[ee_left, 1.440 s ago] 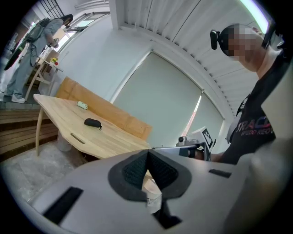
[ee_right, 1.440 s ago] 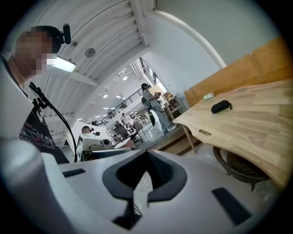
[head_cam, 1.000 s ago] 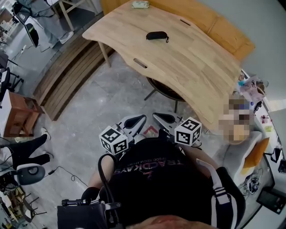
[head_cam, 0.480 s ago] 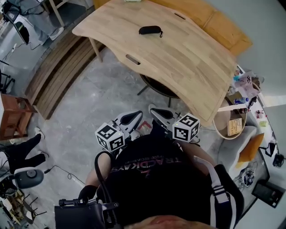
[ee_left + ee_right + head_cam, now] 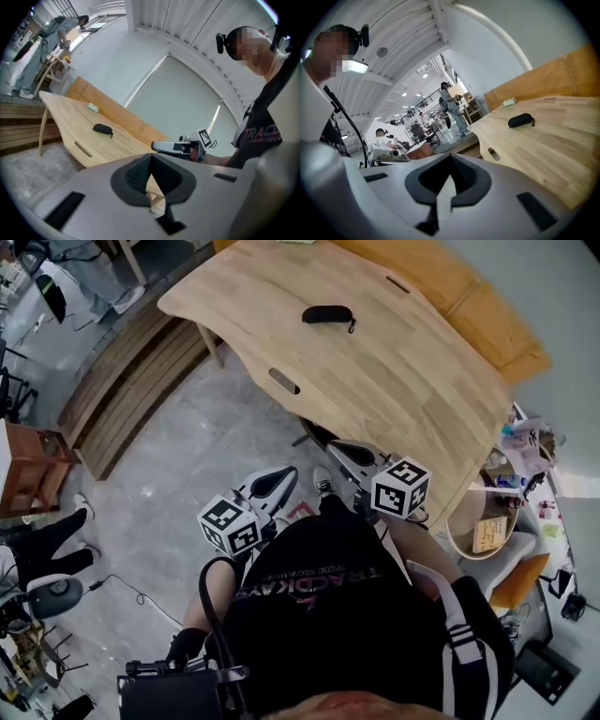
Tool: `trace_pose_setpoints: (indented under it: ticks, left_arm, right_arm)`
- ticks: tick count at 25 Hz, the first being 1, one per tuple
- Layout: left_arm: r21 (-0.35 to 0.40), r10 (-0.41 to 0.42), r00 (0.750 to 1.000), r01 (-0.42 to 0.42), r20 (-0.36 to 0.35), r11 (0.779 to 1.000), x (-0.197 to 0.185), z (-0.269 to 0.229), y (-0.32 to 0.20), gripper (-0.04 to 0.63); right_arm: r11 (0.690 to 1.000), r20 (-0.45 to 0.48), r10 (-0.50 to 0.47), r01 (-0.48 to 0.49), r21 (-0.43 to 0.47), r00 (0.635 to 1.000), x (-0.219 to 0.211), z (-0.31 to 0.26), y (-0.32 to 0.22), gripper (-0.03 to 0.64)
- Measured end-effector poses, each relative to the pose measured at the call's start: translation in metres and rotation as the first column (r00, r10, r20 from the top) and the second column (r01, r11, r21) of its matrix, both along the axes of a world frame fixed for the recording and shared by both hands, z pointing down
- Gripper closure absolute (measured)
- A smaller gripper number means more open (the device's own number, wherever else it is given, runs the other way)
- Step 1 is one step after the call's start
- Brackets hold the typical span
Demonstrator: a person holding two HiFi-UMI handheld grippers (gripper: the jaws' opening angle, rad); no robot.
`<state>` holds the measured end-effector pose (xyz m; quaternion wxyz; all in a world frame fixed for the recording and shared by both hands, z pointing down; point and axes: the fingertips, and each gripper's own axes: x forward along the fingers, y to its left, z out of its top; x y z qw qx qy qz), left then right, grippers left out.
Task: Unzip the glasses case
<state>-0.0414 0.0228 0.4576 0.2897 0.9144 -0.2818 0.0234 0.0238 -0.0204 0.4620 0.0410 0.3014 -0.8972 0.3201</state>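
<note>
Left claw [image 5: 274, 482] and right claw [image 5: 349, 454] are pressed together, empty, well apart from the case [image 5: 327, 315] on the bench [image 5: 403, 381] (apparently zipped); arriving closed could shove it.

Smooth, satin pale wood on the bench [image 5: 403, 371], with long jointed strips of grain. Matt black, cloth-like shell on the glasses case [image 5: 327, 315]. Mottled grey concrete floor [image 5: 187, 446] with a slight sheen. Matt grey plastic on the left gripper [image 5: 151, 159], black ribbed rubbery lining on its fingers [image 5: 133, 177]. Black cloth T-shirt [image 5: 328, 624], matt print.
</note>
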Motion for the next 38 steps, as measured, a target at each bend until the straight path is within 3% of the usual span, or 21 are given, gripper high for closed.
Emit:
trace_pose_setpoints:
  ticks: [13, 21, 24, 27, 29, 31, 34, 36, 38]
  left_arm:
    - [-0.053, -0.154, 0.986, 0.157, 0.058, 0.986, 0.014, 0.011, -0.073, 0.583]
    - [-0.108, -0.230, 0.968, 0.240, 0.103, 0.965, 0.015, 0.021, -0.084, 0.583]
    - [-0.125, -0.251, 0.961, 0.266, 0.119, 0.956, 0.016, 0.025, -0.088, 0.583]
    - [-0.143, -0.263, 0.955, 0.281, 0.135, 0.949, 0.017, 0.028, -0.090, 0.583]
    - [-0.158, -0.273, 0.951, 0.295, 0.144, 0.942, 0.017, 0.031, -0.089, 0.583]
    - [-0.173, -0.290, 0.945, 0.315, 0.151, 0.933, 0.016, 0.034, -0.089, 0.583]
    - [-0.188, -0.312, 0.936, 0.340, 0.164, 0.921, 0.016, 0.037, -0.090, 0.583]
    - [-0.196, -0.325, 0.930, 0.355, 0.171, 0.914, 0.017, 0.040, -0.091, 0.583]
    - [-0.205, -0.337, 0.924, 0.370, 0.180, 0.906, 0.018, 0.044, -0.091, 0.583]
  right_arm:
    - [0.999, -0.099, -0.024, 0.028, 0.032, 0.995, 0.058, 0.034, -0.158, 0.601]
    - [0.987, -0.340, -0.025, 0.077, 0.143, 0.940, 0.092, 0.081, -0.263, 0.592]
    - [0.978, -0.432, -0.050, 0.132, 0.162, 0.901, 0.096, 0.101, -0.303, 0.513]
    - [0.958, -0.578, -0.074, 0.219, 0.186, 0.813, 0.097, 0.124, -0.343, 0.450]
    - [0.931, -0.705, -0.075, 0.303, 0.204, 0.706, 0.097, 0.139, -0.369, 0.411]
    - [0.891, -0.820, -0.066, 0.404, 0.209, 0.569, 0.094, 0.153, -0.392, 0.354]
    - [0.830, -0.917, -0.072, 0.533, 0.163, 0.392, 0.089, 0.177, -0.419, 0.320]
    - [0.796, -0.947, -0.093, 0.594, 0.115, 0.307, 0.085, 0.192, -0.429, 0.302]
    - [0.767, -0.962, -0.113, 0.637, 0.076, 0.250, 0.078, 0.205, -0.435, 0.279]
